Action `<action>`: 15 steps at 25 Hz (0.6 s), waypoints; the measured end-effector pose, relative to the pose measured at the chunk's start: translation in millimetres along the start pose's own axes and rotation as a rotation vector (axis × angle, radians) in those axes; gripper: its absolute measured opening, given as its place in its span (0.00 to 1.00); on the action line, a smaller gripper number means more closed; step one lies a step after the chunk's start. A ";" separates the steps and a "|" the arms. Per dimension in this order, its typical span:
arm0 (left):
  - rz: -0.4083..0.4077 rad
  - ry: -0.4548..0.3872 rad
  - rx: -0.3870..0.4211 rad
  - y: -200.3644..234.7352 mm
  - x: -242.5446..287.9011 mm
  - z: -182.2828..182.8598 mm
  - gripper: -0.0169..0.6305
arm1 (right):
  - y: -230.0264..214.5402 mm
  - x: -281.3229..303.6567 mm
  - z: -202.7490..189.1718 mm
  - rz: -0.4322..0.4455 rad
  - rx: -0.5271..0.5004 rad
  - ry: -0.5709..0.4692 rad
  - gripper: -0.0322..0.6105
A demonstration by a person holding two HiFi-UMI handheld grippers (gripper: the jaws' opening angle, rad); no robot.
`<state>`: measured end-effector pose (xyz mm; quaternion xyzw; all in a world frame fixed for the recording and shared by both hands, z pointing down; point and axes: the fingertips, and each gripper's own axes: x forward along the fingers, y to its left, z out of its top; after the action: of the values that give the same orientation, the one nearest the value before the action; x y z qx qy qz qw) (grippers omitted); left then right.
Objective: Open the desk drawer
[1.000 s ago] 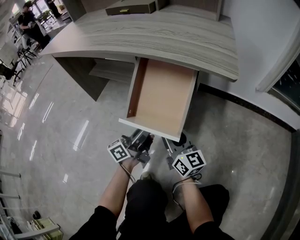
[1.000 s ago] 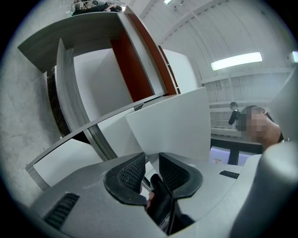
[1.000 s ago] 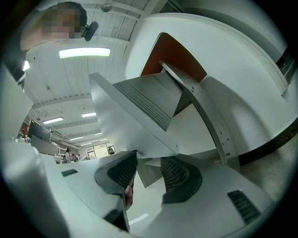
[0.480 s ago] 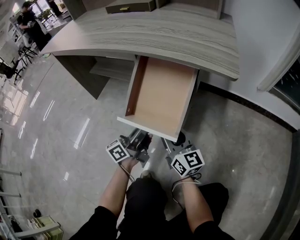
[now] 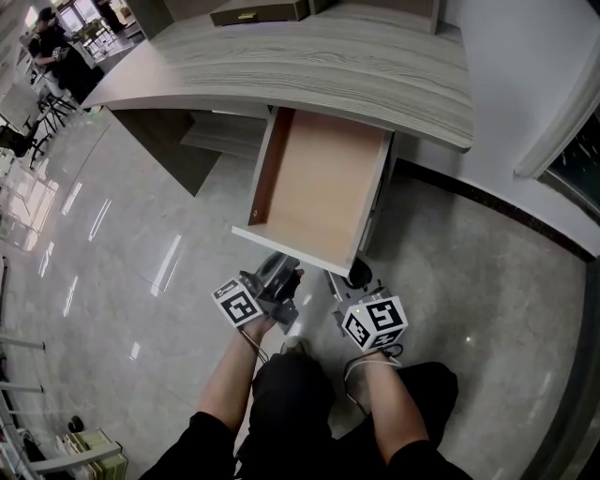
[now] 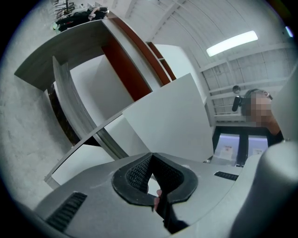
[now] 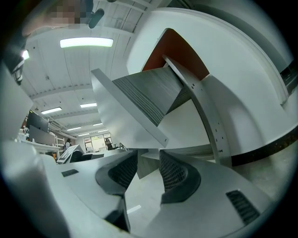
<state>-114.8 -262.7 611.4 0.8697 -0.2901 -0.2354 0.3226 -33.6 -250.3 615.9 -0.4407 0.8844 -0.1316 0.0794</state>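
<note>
The desk drawer [image 5: 319, 187] stands pulled far out from under the grey wood desk [image 5: 309, 66], its tan inside bare. My left gripper [image 5: 275, 270] sits just below the drawer's front edge, a little left of its middle. In the left gripper view its jaws [image 6: 151, 157] are shut, pads meeting on nothing, with the drawer's white underside [image 6: 163, 121] ahead. My right gripper [image 5: 336, 281] hovers by the front's right corner. Its jaws [image 7: 144, 167] stand apart and open, and the drawer's striped front [image 7: 149, 102] is just above and ahead, untouched.
A flat box with a gold handle [image 5: 262, 11] lies on the desk's far side. A white wall [image 5: 525, 75] with a black baseboard [image 5: 487, 202] runs along the right. Glossy tile floor [image 5: 122, 262] spreads left, with people [image 5: 56, 47] far off. My knees [image 5: 291, 394] are below the grippers.
The left gripper's jaws have drawn together below the drawer front. Both hands and the drawer keep nearly the same places; the view has shifted slightly.
</note>
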 end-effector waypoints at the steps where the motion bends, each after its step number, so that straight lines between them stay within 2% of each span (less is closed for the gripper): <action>1: 0.003 0.012 0.013 -1.6 -0.7 -2.9 0.03 | -0.3 -1.5 -2.7 -0.012 -0.010 0.014 0.26; 7: 0.037 0.061 0.096 -10.1 -14.3 -12.2 0.03 | 3.1 -18.2 -16.0 -0.072 -0.114 0.077 0.12; 11: 0.071 0.075 0.176 -16.5 -21.5 -10.6 0.03 | 9.6 -28.9 -11.8 -0.079 -0.196 0.087 0.09; 15: 0.113 0.088 0.296 -27.7 -23.8 -11.3 0.03 | 18.1 -38.0 0.4 -0.087 -0.287 0.088 0.08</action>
<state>-115.4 -225.0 605.0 0.8994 -0.3558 -0.1330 0.2161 -24.5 -209.5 611.0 -0.4793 0.8768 -0.0262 -0.0291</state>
